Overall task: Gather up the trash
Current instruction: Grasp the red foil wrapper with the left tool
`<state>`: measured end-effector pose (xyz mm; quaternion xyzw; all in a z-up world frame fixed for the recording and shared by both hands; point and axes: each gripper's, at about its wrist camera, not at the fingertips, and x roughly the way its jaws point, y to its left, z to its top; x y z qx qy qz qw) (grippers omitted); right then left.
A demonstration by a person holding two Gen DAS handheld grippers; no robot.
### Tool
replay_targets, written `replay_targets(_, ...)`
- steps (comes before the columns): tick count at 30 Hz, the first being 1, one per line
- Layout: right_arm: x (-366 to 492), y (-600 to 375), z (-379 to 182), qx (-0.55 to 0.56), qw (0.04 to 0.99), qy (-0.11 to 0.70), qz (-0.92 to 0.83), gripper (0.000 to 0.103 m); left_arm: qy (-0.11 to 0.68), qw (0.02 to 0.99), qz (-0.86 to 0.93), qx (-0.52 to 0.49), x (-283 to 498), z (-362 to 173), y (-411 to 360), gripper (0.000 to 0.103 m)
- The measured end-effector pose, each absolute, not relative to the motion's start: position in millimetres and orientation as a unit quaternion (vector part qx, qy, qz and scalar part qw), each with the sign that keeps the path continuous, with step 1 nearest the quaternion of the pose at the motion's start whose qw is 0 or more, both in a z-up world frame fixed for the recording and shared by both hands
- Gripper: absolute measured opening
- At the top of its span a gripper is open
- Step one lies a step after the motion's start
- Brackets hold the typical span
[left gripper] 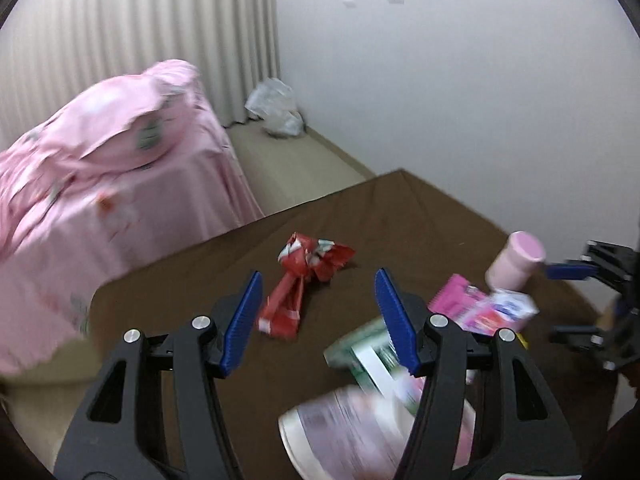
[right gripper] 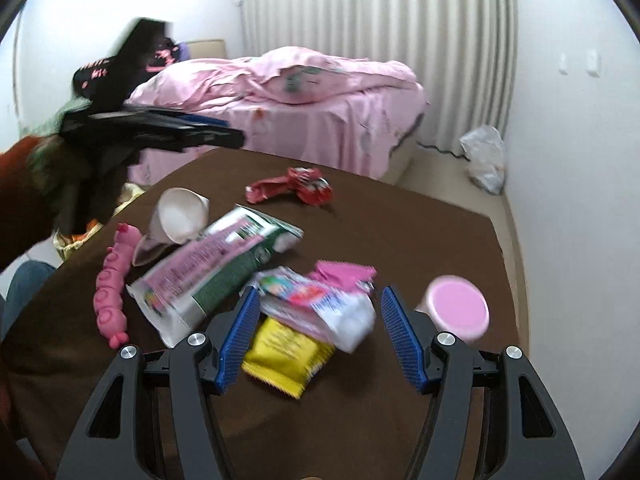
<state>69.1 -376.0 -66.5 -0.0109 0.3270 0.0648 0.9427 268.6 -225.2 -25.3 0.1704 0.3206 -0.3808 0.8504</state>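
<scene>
Trash lies on a brown-covered table [left gripper: 400, 208]. A crumpled red wrapper [left gripper: 300, 280] sits just ahead of my open, empty left gripper [left gripper: 318, 296]; it also shows far across the table in the right wrist view [right gripper: 292, 188]. My right gripper [right gripper: 316, 312] is open and empty, its fingers either side of a white and pink wrapper [right gripper: 320, 304] lying over a yellow packet [right gripper: 286, 356]. A green and white carton [right gripper: 224, 264] and a paper cup [right gripper: 180, 216] lie to the left.
A pink-lidded jar [right gripper: 458, 308] stands by the right fingertip. A pink caterpillar toy [right gripper: 114, 280] lies at the table's left. A bed with pink sheets [right gripper: 320, 96] is beyond the table. A plastic bag [right gripper: 484, 156] sits on the floor by the curtain.
</scene>
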Motion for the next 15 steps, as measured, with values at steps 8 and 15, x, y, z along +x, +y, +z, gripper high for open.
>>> replay_targets(8, 70.9, -397.8, -89.5, 0.019, 0.944, 0.328, 0.036, 0.06, 0.429, 0.804, -0.353, 0.211, 344.2, -85.4, -278.8, 0.047)
replay_targets(15, 74.0, -395.7, -97.1, 0.017, 0.942, 0.332, 0.038, 0.06, 0.417, 0.822, -0.348, 0.17, 343.1, -77.9, -266.5, 0.026)
